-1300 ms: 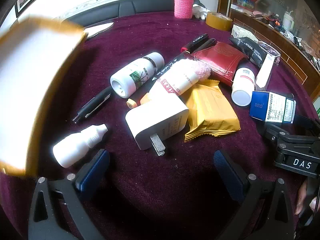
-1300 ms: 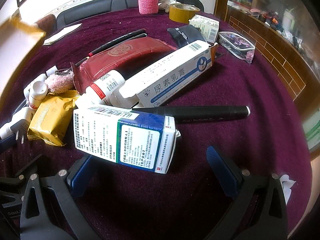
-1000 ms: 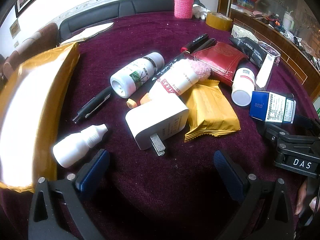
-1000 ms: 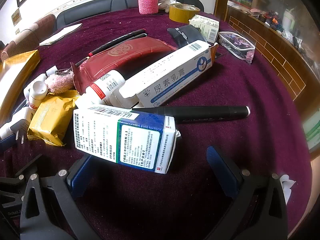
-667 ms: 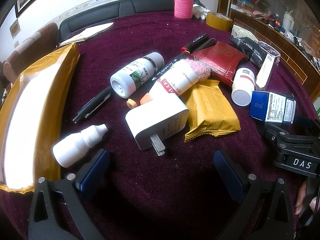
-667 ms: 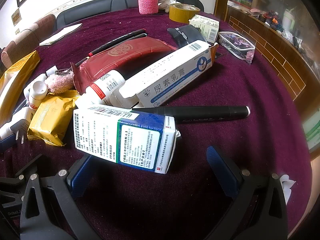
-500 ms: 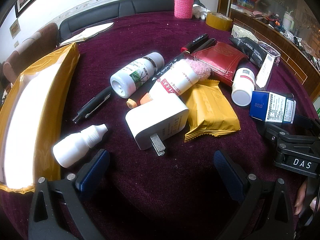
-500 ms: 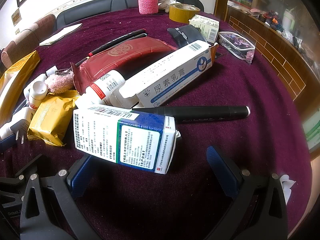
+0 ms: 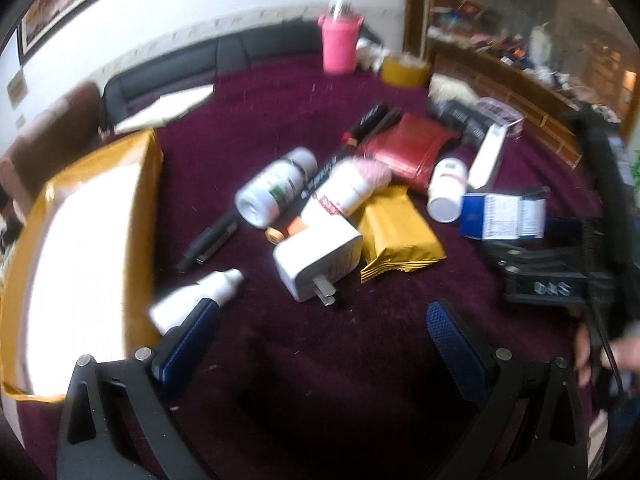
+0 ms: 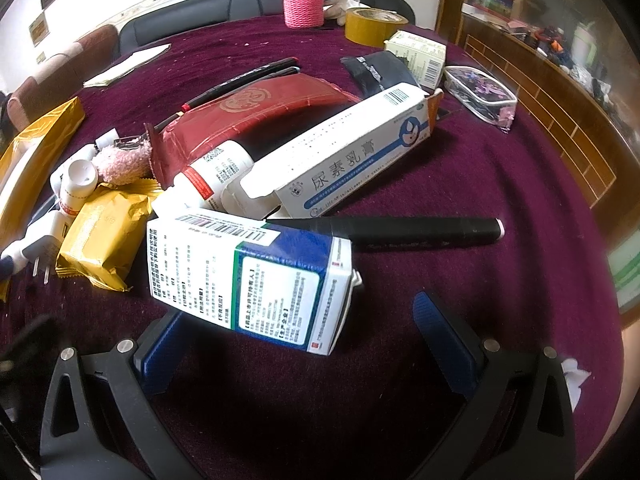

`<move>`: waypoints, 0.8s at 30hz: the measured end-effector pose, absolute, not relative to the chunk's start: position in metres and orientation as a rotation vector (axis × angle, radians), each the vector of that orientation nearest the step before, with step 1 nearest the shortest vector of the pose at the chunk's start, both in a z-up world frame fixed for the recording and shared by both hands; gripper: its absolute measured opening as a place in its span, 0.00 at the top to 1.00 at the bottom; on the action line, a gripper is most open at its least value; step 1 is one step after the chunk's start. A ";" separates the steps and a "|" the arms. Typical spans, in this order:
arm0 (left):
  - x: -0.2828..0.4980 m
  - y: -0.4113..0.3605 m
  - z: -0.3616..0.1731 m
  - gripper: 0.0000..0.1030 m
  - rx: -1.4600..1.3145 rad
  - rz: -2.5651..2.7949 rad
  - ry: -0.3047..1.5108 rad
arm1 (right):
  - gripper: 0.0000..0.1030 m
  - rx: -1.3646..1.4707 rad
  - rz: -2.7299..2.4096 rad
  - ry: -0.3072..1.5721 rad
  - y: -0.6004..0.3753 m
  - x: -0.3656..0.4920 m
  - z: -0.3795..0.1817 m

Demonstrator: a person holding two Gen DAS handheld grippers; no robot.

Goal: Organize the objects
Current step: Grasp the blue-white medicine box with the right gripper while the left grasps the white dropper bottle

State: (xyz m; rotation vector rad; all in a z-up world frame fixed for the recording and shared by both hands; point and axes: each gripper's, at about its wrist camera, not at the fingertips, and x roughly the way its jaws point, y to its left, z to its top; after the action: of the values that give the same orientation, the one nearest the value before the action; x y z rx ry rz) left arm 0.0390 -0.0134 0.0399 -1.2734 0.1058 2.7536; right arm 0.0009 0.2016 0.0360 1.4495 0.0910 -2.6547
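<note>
My left hand-held gripper (image 9: 320, 340) gapes empty – dropper bottle (image 9: 192, 300) at its lower-left finger. My right hand-held gripper (image 10: 296, 340) gapes empty too, blue box (image 10: 252, 276) between. Left view has shifted, blurred.

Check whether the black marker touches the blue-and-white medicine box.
Cannot tell: in the right wrist view the black marker runs behind the medicine box, hiding any contact.

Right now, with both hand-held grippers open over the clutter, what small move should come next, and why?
Probably ease the left hand-held gripper forward and left onto the small white dropper bottle. It lies apart from the pile, nearest that gripper's left finger, beside the gold-rimmed box, and the jaws are open and empty.
</note>
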 end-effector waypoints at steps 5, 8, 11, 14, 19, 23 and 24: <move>0.055 -0.039 0.049 0.01 -1.249 2.682 0.053 | 0.00 1.415 -2.594 0.097 0.205 0.009 0.043; 0.061 -0.056 0.051 0.01 -1.223 2.698 0.033 | 0.00 1.311 -2.570 0.127 0.203 0.027 0.058; 0.060 -0.068 0.052 0.01 -1.200 2.693 -0.028 | 0.00 1.252 -2.572 0.138 0.200 0.030 0.061; 0.063 -0.076 0.052 0.02 -1.182 2.670 -0.069 | 0.02 1.219 -2.574 0.235 0.191 0.026 0.065; 0.067 -0.074 0.051 0.02 -1.156 2.670 -0.014 | 0.03 1.191 -2.484 0.482 0.175 0.014 0.059; 0.066 -0.083 0.051 0.02 -1.148 2.662 -0.041 | 0.29 1.302 -2.299 0.345 0.176 0.012 0.047; 0.067 -0.085 0.052 0.02 -1.138 2.659 -0.047 | 0.30 1.290 -2.249 0.291 0.176 0.017 0.049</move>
State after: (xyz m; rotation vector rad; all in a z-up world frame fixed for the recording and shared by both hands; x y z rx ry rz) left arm 0.0667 -0.0855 0.0522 -1.1382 -0.0467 2.6587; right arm 0.0167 0.1756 0.0486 1.2896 0.2914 -2.2493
